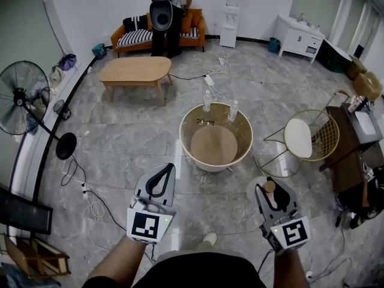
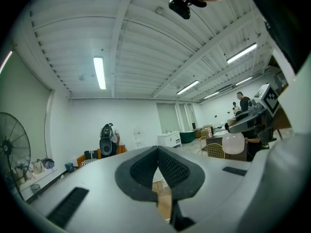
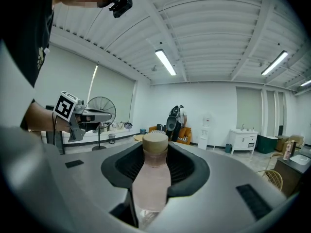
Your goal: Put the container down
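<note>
Grey marble floor all round, and in the middle of it stands the round glass tabletop. Two clear bottles stand upright at its far rim, near each other (a small dark thing that looks like eyeglasses lies near them). On the near side of the tabletop, apart from it, I have both claws up over the floor. My left claw has its jaws pressed together with nothing between them. My right claw is clamped on the container, one pale pinkish bottle whose tan cap pokes out past the pads. One wire chair sits right of the tabletop, and one standing fan is far to its left.
</note>
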Demonstrator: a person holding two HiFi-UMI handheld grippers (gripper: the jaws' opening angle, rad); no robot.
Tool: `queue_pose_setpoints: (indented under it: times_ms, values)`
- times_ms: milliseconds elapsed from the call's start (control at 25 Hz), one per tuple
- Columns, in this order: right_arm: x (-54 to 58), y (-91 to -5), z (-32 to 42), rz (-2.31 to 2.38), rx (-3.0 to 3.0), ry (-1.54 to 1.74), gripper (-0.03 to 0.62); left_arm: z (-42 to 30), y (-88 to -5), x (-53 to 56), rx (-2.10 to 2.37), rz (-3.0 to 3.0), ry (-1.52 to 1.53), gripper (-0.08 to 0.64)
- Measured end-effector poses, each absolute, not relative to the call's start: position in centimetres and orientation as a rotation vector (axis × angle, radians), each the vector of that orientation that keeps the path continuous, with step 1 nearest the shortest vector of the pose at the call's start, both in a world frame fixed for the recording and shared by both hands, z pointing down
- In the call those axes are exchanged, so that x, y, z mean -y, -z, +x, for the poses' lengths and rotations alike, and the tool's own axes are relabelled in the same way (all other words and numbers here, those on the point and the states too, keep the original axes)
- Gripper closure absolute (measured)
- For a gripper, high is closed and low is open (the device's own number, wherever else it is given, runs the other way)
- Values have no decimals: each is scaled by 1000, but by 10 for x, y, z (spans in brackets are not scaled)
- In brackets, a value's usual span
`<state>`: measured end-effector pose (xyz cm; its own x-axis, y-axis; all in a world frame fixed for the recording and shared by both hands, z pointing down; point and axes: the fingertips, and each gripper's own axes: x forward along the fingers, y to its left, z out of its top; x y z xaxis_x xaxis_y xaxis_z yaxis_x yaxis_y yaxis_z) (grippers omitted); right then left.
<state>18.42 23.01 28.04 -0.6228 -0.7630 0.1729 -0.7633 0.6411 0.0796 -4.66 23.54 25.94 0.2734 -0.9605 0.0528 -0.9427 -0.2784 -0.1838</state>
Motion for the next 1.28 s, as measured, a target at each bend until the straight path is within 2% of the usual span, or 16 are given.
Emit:
queue_pose_setpoints:
  times_ms: [480,1280]
  values:
    - [-193,-273,214,1182,2735,20,442,-21,-252,-216,-1896,-2344,242,545]
    - [-173,-276,204,1173,2732,13,442,-31,-246,-197,-1874,-2330,255,545]
